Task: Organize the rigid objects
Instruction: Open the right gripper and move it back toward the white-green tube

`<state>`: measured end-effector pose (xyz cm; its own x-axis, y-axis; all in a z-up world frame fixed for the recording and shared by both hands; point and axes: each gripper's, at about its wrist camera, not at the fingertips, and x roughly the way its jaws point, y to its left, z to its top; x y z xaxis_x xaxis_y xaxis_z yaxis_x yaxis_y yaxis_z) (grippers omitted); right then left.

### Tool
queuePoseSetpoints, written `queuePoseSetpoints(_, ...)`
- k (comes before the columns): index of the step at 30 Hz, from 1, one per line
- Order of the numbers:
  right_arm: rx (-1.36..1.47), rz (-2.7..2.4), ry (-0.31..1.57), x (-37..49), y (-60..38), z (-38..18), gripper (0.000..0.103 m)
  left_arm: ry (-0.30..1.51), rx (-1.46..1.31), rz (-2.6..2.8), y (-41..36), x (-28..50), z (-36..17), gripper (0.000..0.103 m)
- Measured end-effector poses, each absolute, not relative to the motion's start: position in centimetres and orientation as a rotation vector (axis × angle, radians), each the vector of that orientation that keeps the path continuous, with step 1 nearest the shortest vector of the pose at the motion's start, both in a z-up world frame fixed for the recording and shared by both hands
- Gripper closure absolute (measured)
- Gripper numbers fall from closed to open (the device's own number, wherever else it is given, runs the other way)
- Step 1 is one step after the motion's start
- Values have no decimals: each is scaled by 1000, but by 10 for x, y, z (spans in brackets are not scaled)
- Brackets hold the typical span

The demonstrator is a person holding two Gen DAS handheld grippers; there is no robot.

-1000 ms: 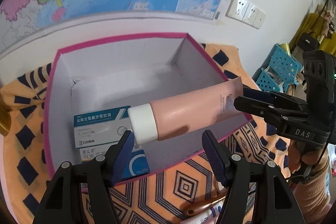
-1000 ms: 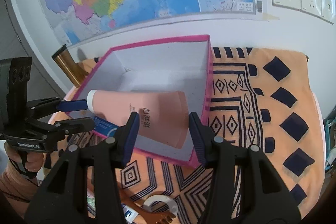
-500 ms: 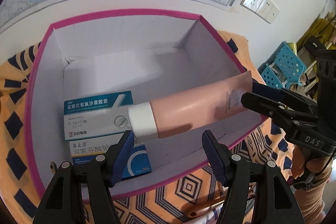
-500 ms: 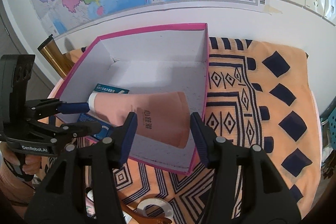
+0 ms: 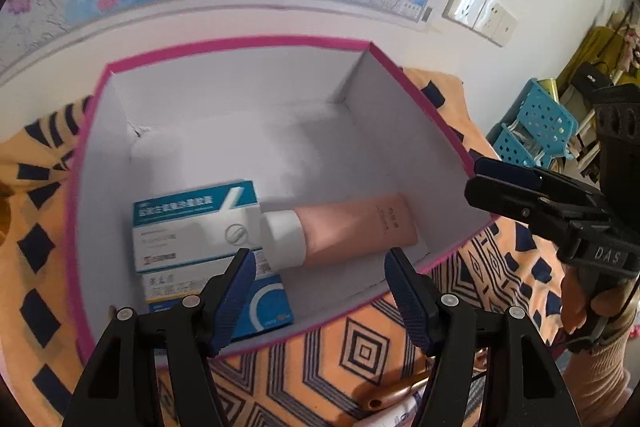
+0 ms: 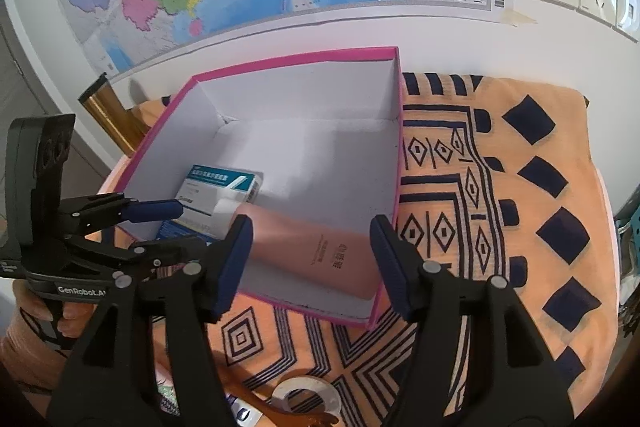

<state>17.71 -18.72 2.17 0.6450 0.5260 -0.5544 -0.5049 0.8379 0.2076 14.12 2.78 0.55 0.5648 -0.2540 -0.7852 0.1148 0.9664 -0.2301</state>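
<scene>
Inside the pink-edged box [image 5: 416, 95], the pink tube [image 5: 352, 227] is lying on the floor, its white cap touching the stacked medicine boxes [image 5: 192, 223] in the near left corner. We are holding our right gripper [image 6: 312, 259] above it, jaws having just been opening, nothing pressed between them. We are keeping our left gripper [image 5: 320, 279] about half open and empty over the box's near wall.
</scene>
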Motion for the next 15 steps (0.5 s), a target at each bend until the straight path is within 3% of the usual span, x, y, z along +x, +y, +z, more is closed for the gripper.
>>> queuePoseSetpoints(8, 102, 808, 571, 129, -200, 28, 41, 810, -118, -226, 38, 78, 29, 34)
queuePoseSetpoints(15, 91, 946, 558, 77, -203, 13, 40, 800, -107, -204, 50, 19, 15, 34)
